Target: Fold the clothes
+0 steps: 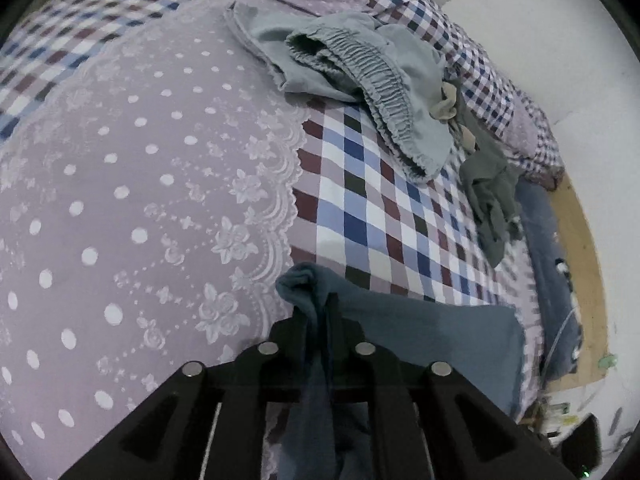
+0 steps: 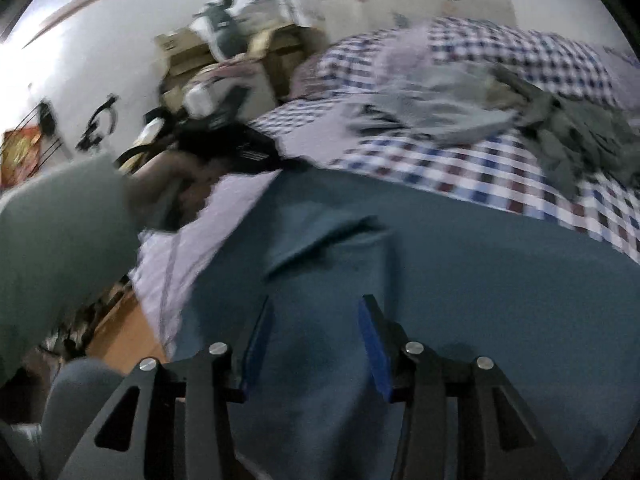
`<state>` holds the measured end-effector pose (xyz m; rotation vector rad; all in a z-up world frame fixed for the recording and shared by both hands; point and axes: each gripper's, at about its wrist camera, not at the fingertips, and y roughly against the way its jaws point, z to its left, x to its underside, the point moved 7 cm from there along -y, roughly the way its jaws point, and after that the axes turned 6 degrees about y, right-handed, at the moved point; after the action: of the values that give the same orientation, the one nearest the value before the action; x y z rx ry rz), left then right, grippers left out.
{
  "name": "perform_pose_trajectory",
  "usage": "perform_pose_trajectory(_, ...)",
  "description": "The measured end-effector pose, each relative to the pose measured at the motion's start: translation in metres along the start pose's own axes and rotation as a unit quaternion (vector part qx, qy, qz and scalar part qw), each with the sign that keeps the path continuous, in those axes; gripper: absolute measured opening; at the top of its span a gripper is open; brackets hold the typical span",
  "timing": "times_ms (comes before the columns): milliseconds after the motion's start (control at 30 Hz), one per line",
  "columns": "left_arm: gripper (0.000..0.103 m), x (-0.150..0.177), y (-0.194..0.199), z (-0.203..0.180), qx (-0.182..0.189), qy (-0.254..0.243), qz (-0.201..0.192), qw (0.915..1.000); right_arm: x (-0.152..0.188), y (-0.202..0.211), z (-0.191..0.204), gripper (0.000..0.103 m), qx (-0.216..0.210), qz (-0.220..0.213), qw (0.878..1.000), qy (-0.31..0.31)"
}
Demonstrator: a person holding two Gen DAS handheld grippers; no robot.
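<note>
Teal-blue garment [image 1: 420, 320] spread flat on bed [image 1: 360, 220], one bunched corner clamped in left gripper [image 1: 320, 312], cloth trailing back between its nearly closed fingers. Right gripper [image 2: 316, 320] over same cloth, blue pads [image 2: 374, 348] apart, nothing pinched. Further up the checked cover, grey elastic-waisted piece [image 1: 360, 80] and dark green heap [image 1: 492, 200], unfolded.

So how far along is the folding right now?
Early. The blue garment lies spread on the bed; the left gripper pinches its corner, and the right gripper is open above it. The light grey garment and dark grey piece remain crumpled.
</note>
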<state>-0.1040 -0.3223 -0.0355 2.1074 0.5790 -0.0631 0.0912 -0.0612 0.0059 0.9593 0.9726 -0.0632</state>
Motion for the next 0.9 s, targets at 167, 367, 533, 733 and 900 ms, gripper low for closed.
perform_pose_trajectory(167,0.048,0.013,0.053,0.024,0.025,0.041,-0.059,0.9971,0.005,-0.024,-0.023,0.048,-0.009,0.033,0.999,-0.032)
perform_pose_trajectory(367,0.051,0.078,0.085,0.045,0.053,0.057,-0.066,0.9947,0.015,-0.045,-0.027,0.047,-0.009,0.050,0.998,-0.031)
perform_pose_trajectory(533,0.051,0.145,0.084,0.009,0.105,0.029,-0.046,0.9930,0.010,-0.043,-0.017,0.002,-0.030,0.041,0.998,-0.035)
perform_pose_trajectory(733,0.051,0.194,0.085,-0.012,0.217,0.105,-0.064,0.9685,-0.004,-0.006,0.047,0.002,-0.077,-0.013,0.996,0.043)
perform_pose_trajectory(900,0.051,0.220,0.071,0.019,0.304,0.227,-0.064,0.9229,0.011,0.001,0.114,0.002,-0.091,-0.005,0.986,0.139)
